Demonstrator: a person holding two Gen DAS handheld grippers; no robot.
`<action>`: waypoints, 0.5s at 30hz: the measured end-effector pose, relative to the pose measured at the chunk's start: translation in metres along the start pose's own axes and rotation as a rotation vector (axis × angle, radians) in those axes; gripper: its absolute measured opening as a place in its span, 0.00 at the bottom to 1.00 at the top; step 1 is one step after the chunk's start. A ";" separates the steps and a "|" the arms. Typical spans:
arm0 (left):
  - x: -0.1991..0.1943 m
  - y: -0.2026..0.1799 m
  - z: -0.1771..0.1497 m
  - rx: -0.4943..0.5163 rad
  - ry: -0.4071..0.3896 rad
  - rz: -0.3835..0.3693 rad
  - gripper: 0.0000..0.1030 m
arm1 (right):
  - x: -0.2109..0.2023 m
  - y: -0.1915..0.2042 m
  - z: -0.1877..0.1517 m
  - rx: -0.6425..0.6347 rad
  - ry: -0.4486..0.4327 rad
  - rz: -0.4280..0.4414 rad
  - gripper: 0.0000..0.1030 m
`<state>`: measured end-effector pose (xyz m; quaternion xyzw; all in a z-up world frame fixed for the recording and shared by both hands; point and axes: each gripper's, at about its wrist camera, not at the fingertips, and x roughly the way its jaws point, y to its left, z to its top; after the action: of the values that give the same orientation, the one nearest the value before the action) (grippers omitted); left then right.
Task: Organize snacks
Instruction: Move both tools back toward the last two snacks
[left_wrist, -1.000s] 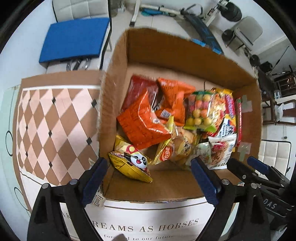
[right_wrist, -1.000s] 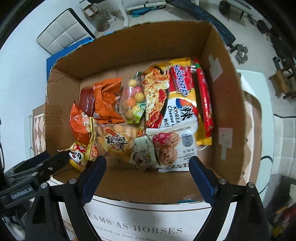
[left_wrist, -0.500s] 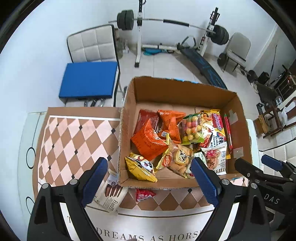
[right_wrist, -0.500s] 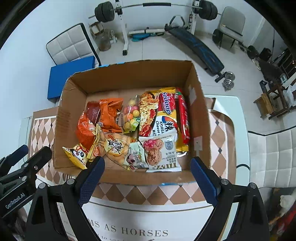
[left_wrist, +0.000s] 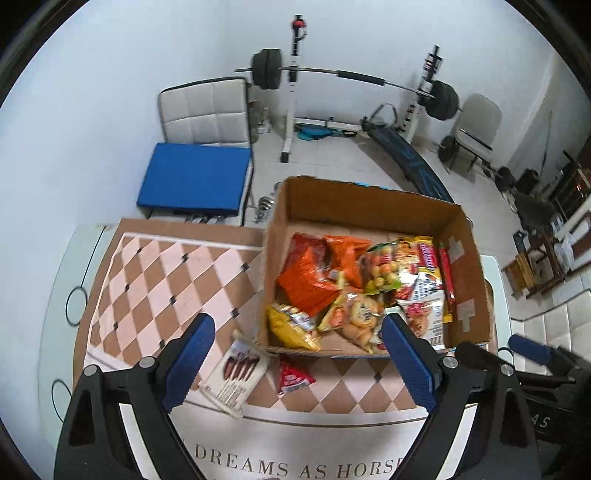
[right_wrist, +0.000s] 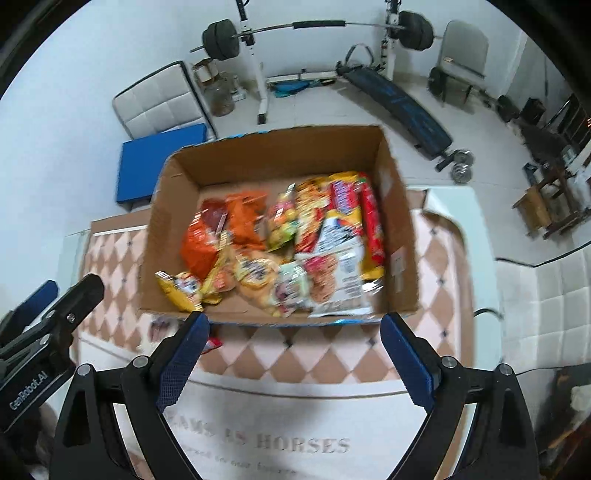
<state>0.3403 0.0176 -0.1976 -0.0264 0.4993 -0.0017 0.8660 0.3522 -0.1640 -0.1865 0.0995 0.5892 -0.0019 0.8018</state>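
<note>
Now both blue-padded grippers, left (left_wrist: 297, 334) and right (right_wrist: 291, 332), gape wide and empty near the open brown cardboard box (left_wrist: 373, 210) of snack packets (right_wrist: 280, 251); two packets (left_wrist: 236, 373) lie outside on the chequered mat (left_wrist: 166, 280).

You can read "DREAMS AS HORSES" on the mat's near white border (left_wrist: 280, 467), and "GenRobot.AI" on the left gripper (right_wrist: 27, 393) at left.
</note>
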 end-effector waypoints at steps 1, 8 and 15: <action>0.000 0.007 -0.005 -0.012 -0.001 0.010 0.90 | 0.004 0.003 -0.003 0.002 0.012 0.028 0.93; 0.038 0.080 -0.047 -0.118 0.109 0.110 0.90 | 0.071 0.052 -0.026 -0.050 0.149 0.138 0.93; 0.086 0.124 -0.082 -0.122 0.220 0.172 0.90 | 0.139 0.103 -0.042 -0.119 0.207 0.135 0.93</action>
<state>0.3098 0.1351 -0.3193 -0.0357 0.5909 0.1000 0.7997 0.3678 -0.0401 -0.3138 0.0909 0.6599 0.0970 0.7395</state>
